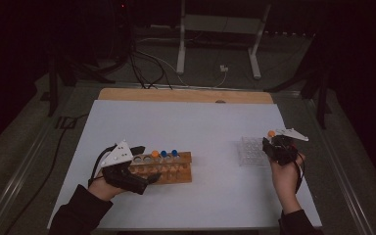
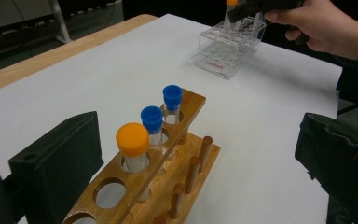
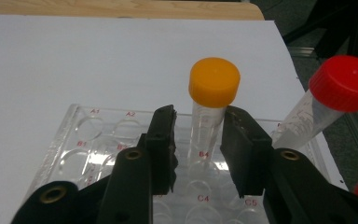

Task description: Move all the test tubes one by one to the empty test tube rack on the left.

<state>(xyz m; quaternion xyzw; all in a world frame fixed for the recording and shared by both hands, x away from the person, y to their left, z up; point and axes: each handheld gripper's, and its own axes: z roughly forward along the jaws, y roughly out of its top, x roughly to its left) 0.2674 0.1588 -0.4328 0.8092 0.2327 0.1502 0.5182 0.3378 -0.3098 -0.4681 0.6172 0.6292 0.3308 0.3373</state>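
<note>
The room behind is dark, and the white counter (image 1: 186,122) is the bright spot where you work. Take the clear plastic rack (image 3: 74,140) as your landmark. Your right hand-held gripper (image 3: 198,135) sits right over it, with the orange-capped tube (image 3: 213,88) standing between its jaws, its foot at the hole marked B4. The jaws are nearly closed around the tube, but you can see a thin gap on the left side, so the hold may not be tight yet. A red-capped tube (image 3: 342,84) leans just to the right of the orange one, close by in the same rack. Here is what could go wrong: if you lift or push before the jaws squeeze well, the tube could slip and tip over. If you move sideways, your jaw could bump the red-capped tube and knock it. The clear rack is light, so a hard push could slide it on the counter. Far to the left of the clear rack, your left hand-held gripper (image 1: 127,169) has its jaws wide open around the end of the wooden rack (image 2: 168,163), just steadying it, not squeezing. Keep that one still.
</note>
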